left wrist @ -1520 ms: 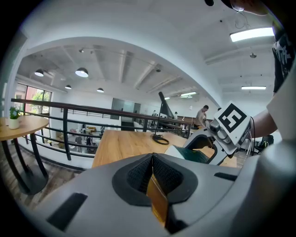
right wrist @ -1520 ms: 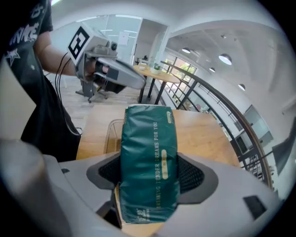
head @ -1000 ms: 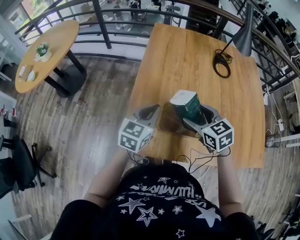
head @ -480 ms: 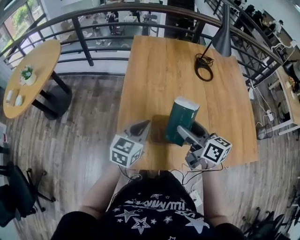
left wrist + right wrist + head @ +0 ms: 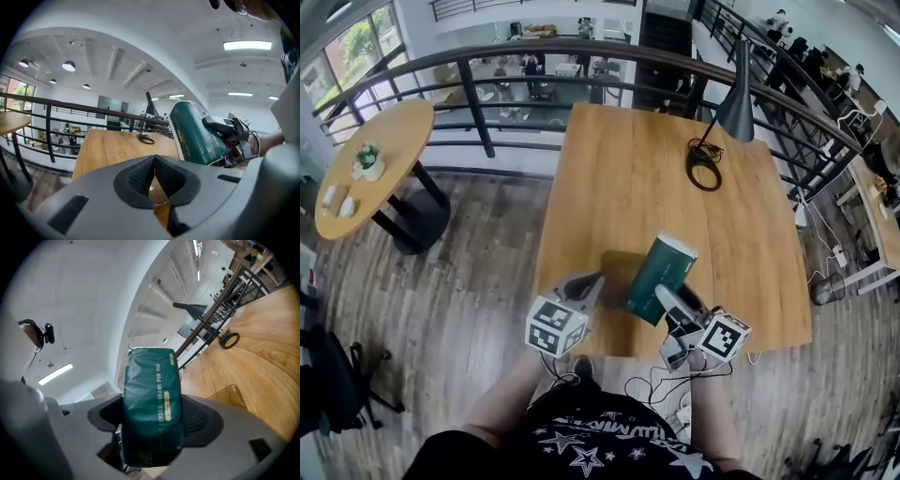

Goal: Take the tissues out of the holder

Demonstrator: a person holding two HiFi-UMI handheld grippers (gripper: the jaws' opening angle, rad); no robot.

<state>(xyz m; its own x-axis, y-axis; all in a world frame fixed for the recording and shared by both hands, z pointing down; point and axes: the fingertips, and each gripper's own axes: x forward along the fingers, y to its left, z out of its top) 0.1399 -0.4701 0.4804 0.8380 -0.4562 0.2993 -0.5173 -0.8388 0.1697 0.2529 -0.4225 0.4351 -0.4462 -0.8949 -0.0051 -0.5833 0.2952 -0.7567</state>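
Note:
A dark green tissue pack (image 5: 660, 272) hangs tilted above the wooden table (image 5: 628, 187), and my right gripper (image 5: 666, 298) is shut on its lower end. In the right gripper view the tissue pack (image 5: 152, 408) fills the space between the pads of the right gripper (image 5: 152, 427). Just left of the pack stands the clear holder (image 5: 615, 270), seen also as a clear holder (image 5: 229, 397) on the wood below. My left gripper (image 5: 586, 284) is at the holder's left side. In the left gripper view the left gripper (image 5: 154, 176) has its pads together on the holder's clear rim (image 5: 159, 202).
A black lamp (image 5: 734, 103) and a coiled black cable (image 5: 705, 176) sit at the table's far right. A metal railing (image 5: 487, 94) runs behind the table, and a round side table (image 5: 370, 159) stands far left. The table's near edge (image 5: 609, 349) lies just below the grippers.
The right gripper has drawn the tissue pack up and to the right, out of the holder, and tipped it over. The left gripper stays at the holder.

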